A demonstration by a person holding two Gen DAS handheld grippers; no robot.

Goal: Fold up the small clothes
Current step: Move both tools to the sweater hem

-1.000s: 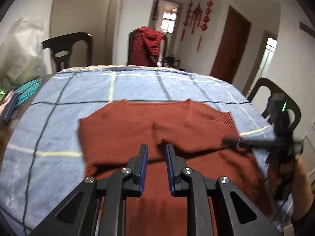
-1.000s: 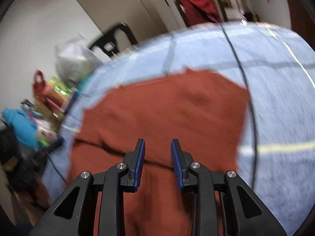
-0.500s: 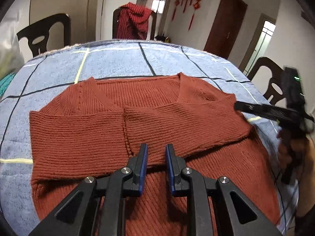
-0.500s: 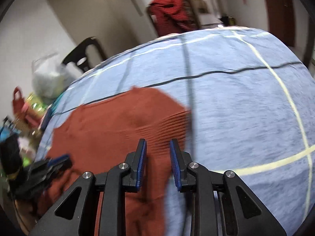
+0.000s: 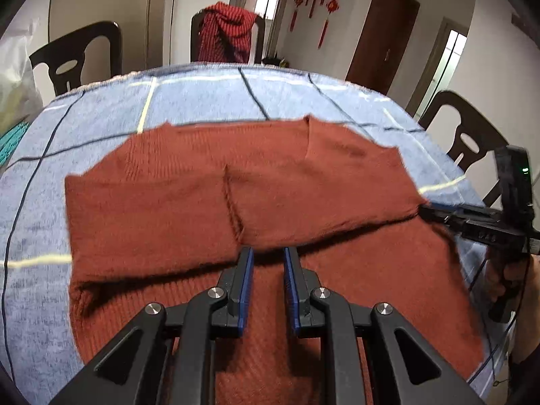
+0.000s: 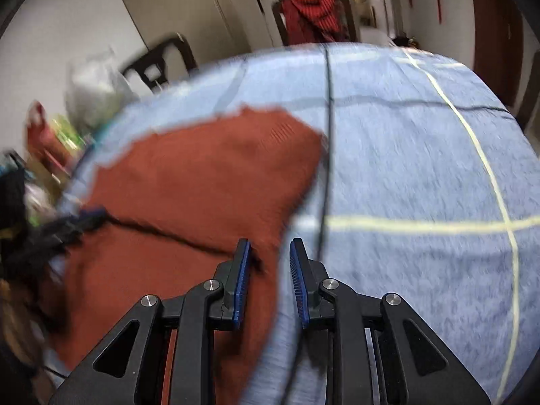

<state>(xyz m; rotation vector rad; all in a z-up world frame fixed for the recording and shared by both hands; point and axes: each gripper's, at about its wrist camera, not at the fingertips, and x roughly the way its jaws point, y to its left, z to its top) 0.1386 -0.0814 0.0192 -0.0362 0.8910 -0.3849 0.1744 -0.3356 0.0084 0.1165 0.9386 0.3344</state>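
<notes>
The rust-red knitted sweater [image 5: 236, 202] is spread on the desk [image 5: 202, 101], which is covered with a blue checked cloth, and both sleeves are already laid across the chest, their cuffs meeting near the middle. The step in hand is judged to be the next fold of the body, so the fabric should be taken at matching points on each side, with the sleeve layer caught together with the body beneath, so that nothing slides out when the cloth is lifted. The left gripper [image 5: 266, 253] is pitched steeply down over the lower edge of the folded sleeves; its fingers [image 5: 246, 270] are held a narrow gap apart, and no cloth is seen pinched between them. The right gripper [image 6: 268, 246] is angled down likewise at the sweater's right-hand edge, where knit meets cloth; its jaws have just been closing, yet a gap is left and nothing is gripped. In the left view it reaches in sideways, held in a hand [image 5: 506, 276].
</notes>
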